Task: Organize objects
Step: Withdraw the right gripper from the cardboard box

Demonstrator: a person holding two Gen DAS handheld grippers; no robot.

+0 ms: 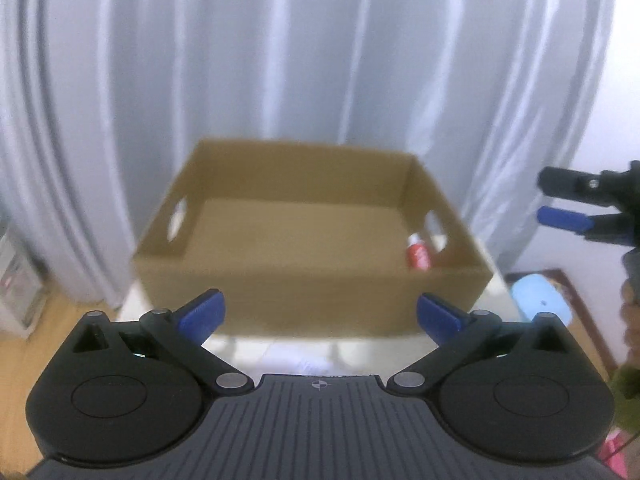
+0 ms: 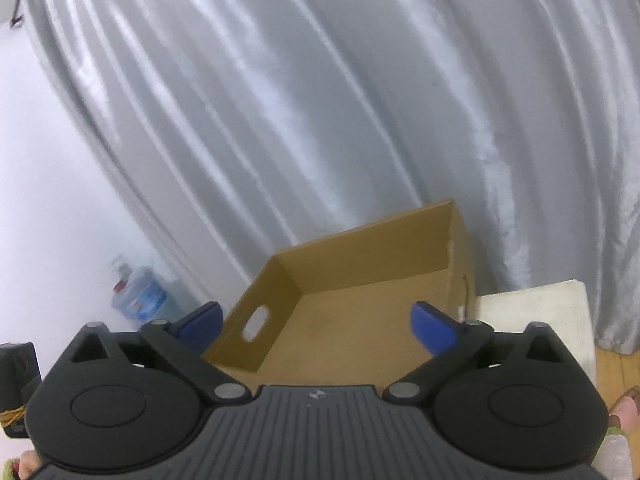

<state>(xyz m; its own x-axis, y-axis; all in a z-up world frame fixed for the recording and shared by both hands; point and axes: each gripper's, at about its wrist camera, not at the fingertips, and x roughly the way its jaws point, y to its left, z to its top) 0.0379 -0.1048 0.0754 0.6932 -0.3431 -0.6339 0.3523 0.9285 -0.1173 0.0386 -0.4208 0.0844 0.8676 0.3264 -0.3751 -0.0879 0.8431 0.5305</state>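
L gripper (image 1: pixel 320 312) spread wide, empty; R gripper (image 2: pixel 316 326) likewise, over cardboard box (image 1: pixel 312 280). Small red bottle (image 1: pixel 418 254) lies inside box at 3 o'clock by the handle slot. Prob light, rigid, slick; pinch across mid-body, not cap.

A matt brown cardboard box (image 1: pixel 312 280) was seen before a glossy, satin-like grey curtain (image 1: pixel 280 60). The left gripper (image 1: pixel 319 314) was made of matt black plastic with smooth blue finger pads (image 1: pixel 202 312) and dull metal pivots. Pale wooden flooring (image 1: pixel 16 360) was visible.
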